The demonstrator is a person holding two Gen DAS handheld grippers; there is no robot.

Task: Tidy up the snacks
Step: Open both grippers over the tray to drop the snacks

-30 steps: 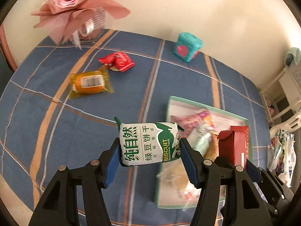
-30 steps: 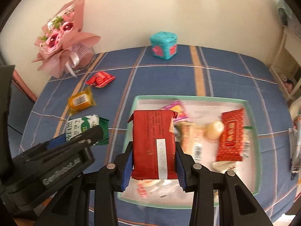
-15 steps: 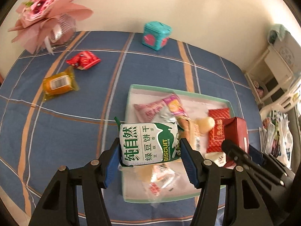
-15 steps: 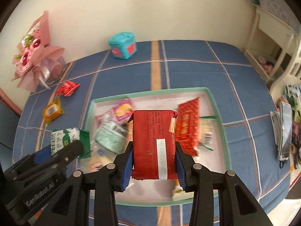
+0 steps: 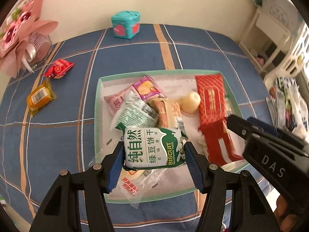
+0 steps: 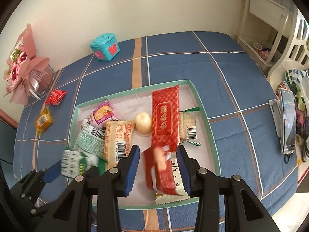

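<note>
The left tool [image 5: 154, 151] was clamped on the green biscuit pack [image 5: 153, 147] over the tray [image 5: 97, 96], the right tool [image 6: 158, 167] stood apart around the blurred red packet [image 6: 160, 171], and either snack might have slid onto the heap ahead and off the rim.

The left claw [image 5: 154, 152] is held low over the tray [image 5: 96, 116], its blue pads [image 5: 115, 164] pressed against both ends of the green biscuit packet [image 5: 152, 147]. The right claw [image 6: 158, 166] is spread wide, with a gap seen between its pads [image 6: 133, 166] and the blurred red packet [image 6: 161, 171] lying between them. The right claw's black body is seen just beside the left one.
</note>
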